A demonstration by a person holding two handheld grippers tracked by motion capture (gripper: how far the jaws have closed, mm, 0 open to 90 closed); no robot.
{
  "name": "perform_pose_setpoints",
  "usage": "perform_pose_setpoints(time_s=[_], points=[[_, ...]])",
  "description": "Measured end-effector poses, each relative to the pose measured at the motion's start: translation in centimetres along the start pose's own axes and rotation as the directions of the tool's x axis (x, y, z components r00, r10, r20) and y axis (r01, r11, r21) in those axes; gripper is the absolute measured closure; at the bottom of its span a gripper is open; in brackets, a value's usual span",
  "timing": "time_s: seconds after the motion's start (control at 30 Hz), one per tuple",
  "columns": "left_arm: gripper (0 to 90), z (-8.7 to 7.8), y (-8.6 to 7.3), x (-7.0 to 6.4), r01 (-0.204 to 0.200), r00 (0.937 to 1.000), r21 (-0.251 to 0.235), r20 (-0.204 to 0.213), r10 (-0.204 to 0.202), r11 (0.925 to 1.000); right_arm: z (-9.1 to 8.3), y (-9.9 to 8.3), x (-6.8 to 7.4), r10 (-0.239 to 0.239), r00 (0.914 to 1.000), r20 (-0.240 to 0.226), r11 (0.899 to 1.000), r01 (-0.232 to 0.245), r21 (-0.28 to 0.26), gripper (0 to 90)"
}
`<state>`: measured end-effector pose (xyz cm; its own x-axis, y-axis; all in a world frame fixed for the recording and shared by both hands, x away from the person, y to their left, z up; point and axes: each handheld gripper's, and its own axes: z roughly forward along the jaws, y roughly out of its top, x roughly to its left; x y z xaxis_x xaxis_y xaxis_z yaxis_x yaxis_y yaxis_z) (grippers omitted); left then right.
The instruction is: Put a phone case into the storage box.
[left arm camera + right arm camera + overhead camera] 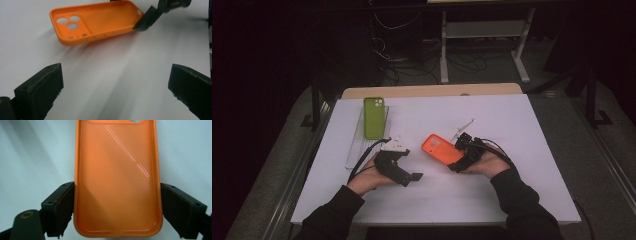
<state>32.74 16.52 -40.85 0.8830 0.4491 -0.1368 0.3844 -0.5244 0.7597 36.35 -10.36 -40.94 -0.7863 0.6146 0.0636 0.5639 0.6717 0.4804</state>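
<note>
An orange phone case [439, 148] is near the middle of the white table, open side up, with its camera holes at the far-left end. My right gripper [457, 162] is shut on its near end. In the right gripper view both jaws press the long sides of the case [117, 170], with the gripper [117, 202] centred on it. In the left gripper view the case [100, 21] lies ahead, one jaw of the right gripper at its right end. My left gripper [409, 179] [115, 75] is open and holds nothing. It sits just left of the case.
A green phone case [374, 117] lies on a clear tray [357, 145] at the back left. A thin white object [463, 129] lies just behind the right gripper. White sheet [512, 175] covers the table; cables and a frame stand beyond its far edge.
</note>
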Motion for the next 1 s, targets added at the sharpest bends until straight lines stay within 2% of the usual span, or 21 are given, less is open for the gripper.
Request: perform_pose_setpoints(time_s=[0.2, 0.33, 0.53, 0.67, 0.8, 0.87, 1.0], points=[[0.0, -0.1, 0.2, 0.2, -0.014, 0.9999, 0.007, 0.004, 0.014, 0.9999, -1.6, -0.2, -1.4, -0.07, 0.9975, -0.008, 0.997, 0.07, -0.025, 15.3], [0.0, -0.3, 0.6, 0.4, -0.013, 0.9999, -0.004, 0.009, 0.013, 0.9999, -2.6, -0.5, -2.0, -0.129, 0.991, -0.034, 0.991, 0.128, -0.038, 15.2], [0.0, -1.1, 1.8, 0.7, -0.044, 0.9989, 0.006, 0.015, 0.044, 0.999, -3.6, -0.5, -2.7, -0.188, 0.9806, -0.056, 0.982, 0.186, -0.038, 15.2], [0.0, -1.6, 2.8, 0.9, -0.093, 0.9949, 0.004, 0.038, 0.093, 0.9956, -4.0, -0.6, -2.9, -0.219, 0.9723, -0.082, 0.976, 0.216, -0.039, 15.2], [0.0, -2.1, 3.9, 1.1, -0.158, 0.9864, 0.014, 0.049, 0.157, 0.9874, -4.3, -0.3, -3.0, -0.251, 0.9638, -0.09, 0.968, 0.249, -0.029, 15.2], [0.0, -2.3, 4.5, 1.4, -0.177, 0.9826, 0.011, 0.058, 0.176, 0.9841, -4.5, -0.1, -3.1, -0.26, 0.9613, -0.092, 0.966, 0.258, -0.033, 15.2], [0.0, -2.4, 5.4, 1.8, -0.189, 0.9797, 0.004, 0.07, 0.188, 0.9821, -4.7, 0.2, -3.0, -0.282, 0.9535, -0.106, 0.959, 0.28, -0.037, 15.2]])
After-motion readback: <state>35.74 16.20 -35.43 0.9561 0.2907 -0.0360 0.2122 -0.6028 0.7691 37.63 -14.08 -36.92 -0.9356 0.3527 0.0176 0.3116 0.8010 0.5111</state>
